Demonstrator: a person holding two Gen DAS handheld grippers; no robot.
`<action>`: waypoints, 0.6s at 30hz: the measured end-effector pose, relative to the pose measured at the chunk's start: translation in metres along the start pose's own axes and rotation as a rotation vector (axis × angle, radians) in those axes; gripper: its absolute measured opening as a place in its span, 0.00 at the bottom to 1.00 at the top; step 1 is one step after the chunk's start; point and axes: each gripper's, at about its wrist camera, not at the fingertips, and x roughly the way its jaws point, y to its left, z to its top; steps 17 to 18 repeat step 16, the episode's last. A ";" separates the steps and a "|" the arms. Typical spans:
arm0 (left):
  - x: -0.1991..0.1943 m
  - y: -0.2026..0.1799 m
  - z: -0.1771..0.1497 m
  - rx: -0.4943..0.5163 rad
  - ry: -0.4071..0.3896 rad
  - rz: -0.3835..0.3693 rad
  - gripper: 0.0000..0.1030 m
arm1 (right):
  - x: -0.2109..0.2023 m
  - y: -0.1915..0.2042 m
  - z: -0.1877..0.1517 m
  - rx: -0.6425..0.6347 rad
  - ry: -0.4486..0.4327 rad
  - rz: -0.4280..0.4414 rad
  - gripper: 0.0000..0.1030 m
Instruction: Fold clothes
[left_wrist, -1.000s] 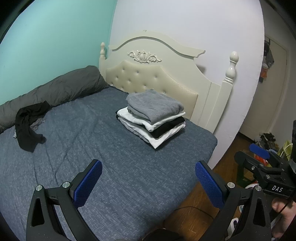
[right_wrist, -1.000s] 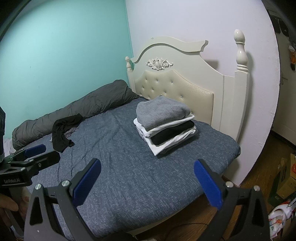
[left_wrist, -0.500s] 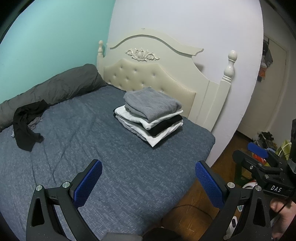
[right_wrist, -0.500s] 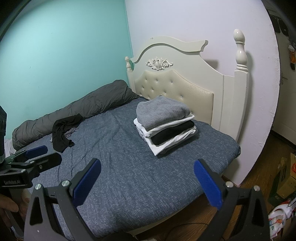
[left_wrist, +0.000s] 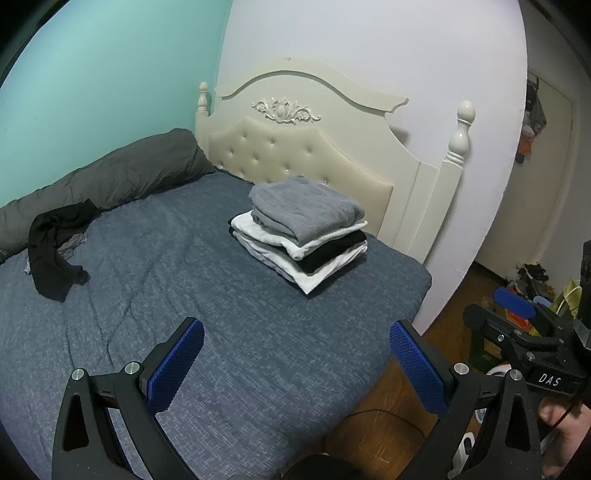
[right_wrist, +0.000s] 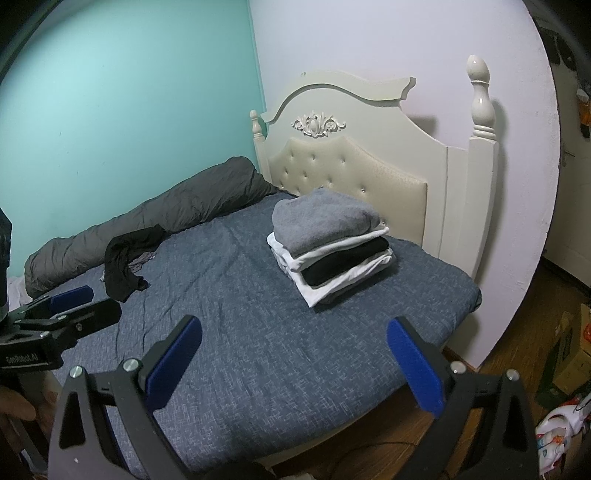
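**Both tongs hang empty short of the bed; the black garment waits unfolded**

Over the last second the left wrist view has drifted: the cream tufted headboard (left_wrist: 295, 162) and the stack in front of it sit a little further right and lower in the frame than before, so the left gripper (left_wrist: 295, 354) has swung slightly. The right wrist view is all but unchanged. Nothing on the bed has moved. I judge this a pause between garments, with no new fold begun.

The left gripper's blue pads are spread wide with nothing between them, and the right gripper (right_wrist: 293, 354) is likewise spread and empty. Both hover near the bed's edge, well away from the headboard.

The neat stack of folded grey, white and black clothes (left_wrist: 301, 230) lies just in front of the headboard, toward its right post. The crumpled black garment (left_wrist: 55, 251) lies well apart from the headboard, to its left, against the rolled dark-grey duvet (left_wrist: 110, 173) along the teal wall. It is bunched, with its long axis running roughly from the duvet out toward the bed's near edge, one limp end trailing that way. A scrap of grey cloth (left_wrist: 72, 247) peeps from beneath it. That garment is probably the next to fold.
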 end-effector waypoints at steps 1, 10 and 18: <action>0.000 0.000 0.000 0.001 -0.001 0.000 1.00 | 0.000 0.000 0.000 0.000 -0.001 -0.001 0.98; 0.000 0.000 0.000 -0.001 0.002 0.001 1.00 | 0.001 0.000 0.000 0.002 0.003 0.000 0.98; 0.000 0.000 0.000 -0.002 0.005 0.003 1.00 | 0.000 -0.001 0.001 0.002 0.000 -0.001 0.98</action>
